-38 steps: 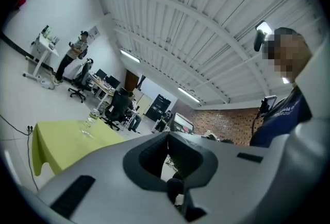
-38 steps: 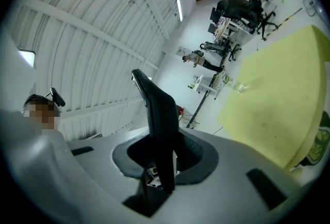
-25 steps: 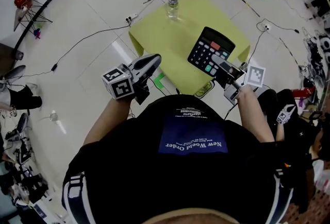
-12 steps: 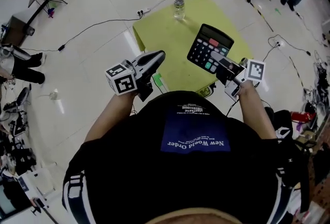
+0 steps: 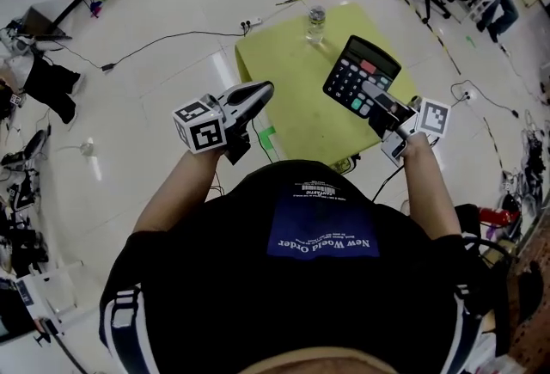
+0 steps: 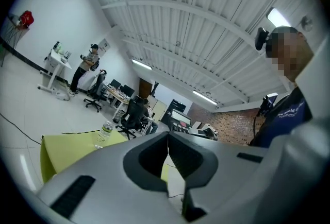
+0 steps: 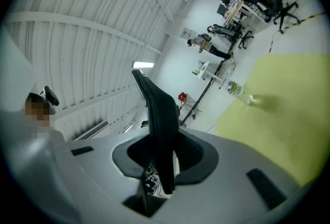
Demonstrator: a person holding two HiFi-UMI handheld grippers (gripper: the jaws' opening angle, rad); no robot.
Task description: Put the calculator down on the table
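Calculator [image 5: 359,71] is held by its near edge in the right gripper [image 5: 375,97], raised above the right side of the yellow tabletop [image 5: 284,80], ready to be lowered; the left gripper [image 5: 260,90] is seen clenched on nothing, off the tabletop's near left.

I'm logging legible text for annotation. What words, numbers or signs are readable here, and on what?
"New World Order": upside down, on the blue patch of the person's black shirt.
The small white print above that patch: too small to read.
Keys of the black calculator: too small to read.
Label of the clear plastic bottle: blurred.
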